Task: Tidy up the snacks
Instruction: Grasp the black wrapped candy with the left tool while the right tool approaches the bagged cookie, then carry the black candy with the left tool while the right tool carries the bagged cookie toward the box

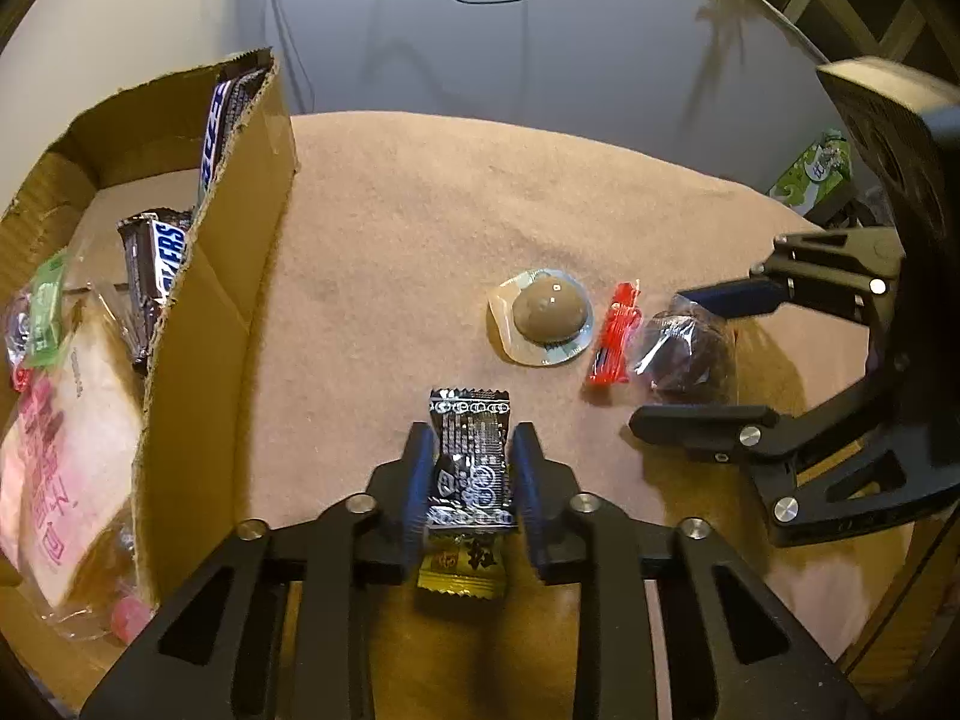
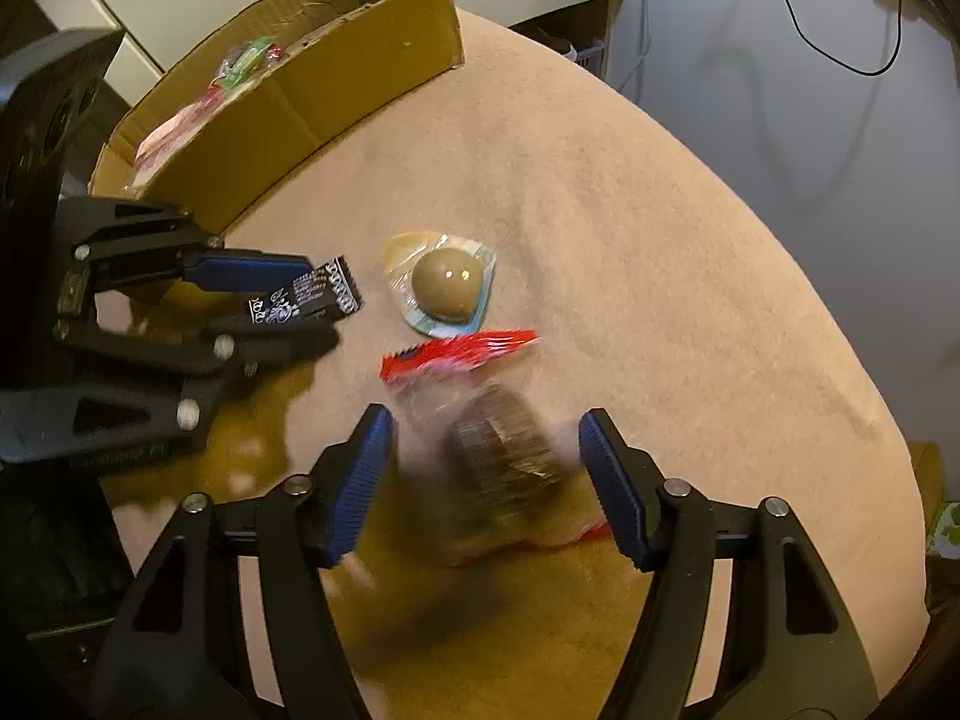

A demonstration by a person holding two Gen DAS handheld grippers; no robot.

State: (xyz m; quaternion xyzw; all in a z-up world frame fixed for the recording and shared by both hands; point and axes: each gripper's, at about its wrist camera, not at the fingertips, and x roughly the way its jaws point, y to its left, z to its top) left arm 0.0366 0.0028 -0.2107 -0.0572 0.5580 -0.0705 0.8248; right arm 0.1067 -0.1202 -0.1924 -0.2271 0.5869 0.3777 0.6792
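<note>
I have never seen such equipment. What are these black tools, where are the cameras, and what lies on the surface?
Each black tool is a hand-held two-finger gripper with a camera looking along its fingers. The left gripper has its blue pads against a black printed snack packet. The right gripper stands open around a clear-wrapped dark brown cake, blurred here. On the pink felt-covered table also lie a brown dome-shaped sweet in clear plastic and a small red packet. The brown cardboard box already holds snacks.
</note>
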